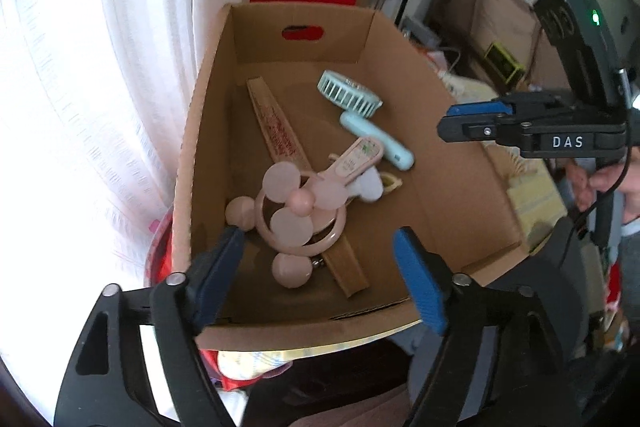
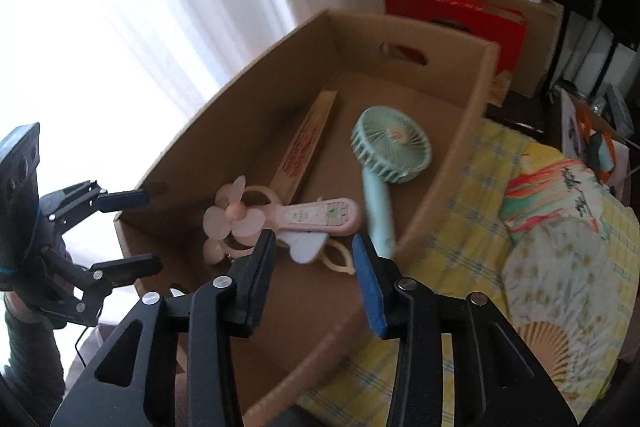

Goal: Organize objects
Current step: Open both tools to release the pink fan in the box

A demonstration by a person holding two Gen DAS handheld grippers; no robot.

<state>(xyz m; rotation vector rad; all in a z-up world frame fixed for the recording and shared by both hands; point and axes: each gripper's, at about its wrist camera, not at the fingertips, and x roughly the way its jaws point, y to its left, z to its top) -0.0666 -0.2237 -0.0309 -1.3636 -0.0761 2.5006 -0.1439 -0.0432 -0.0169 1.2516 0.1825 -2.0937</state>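
An open cardboard box point(image 1: 460, 163) point(image 2: 448, 151) holds a pink handheld fan point(image 1: 304, 203) point(image 2: 288, 217), a mint green handheld fan point(image 1: 362, 107) point(image 2: 390, 151), a folded paper fan in a tan sleeve point(image 1: 280, 139) point(image 2: 308, 143) and a small cream and white fan point(image 1: 380, 185) point(image 2: 320, 251). My left gripper point(image 1: 320, 267) point(image 2: 136, 233) is open and empty above the box's near left corner. My right gripper point(image 2: 316, 267) point(image 1: 444, 123) is open and empty above the box's near edge.
Two open paper fans, one striped point(image 2: 552, 195) and one floral point(image 2: 568, 275), lie on a yellow checked cloth point(image 2: 460, 227) right of the box. Red gift boxes point(image 2: 460, 7) stand behind it. White curtains point(image 1: 100, 87) hang on the left.
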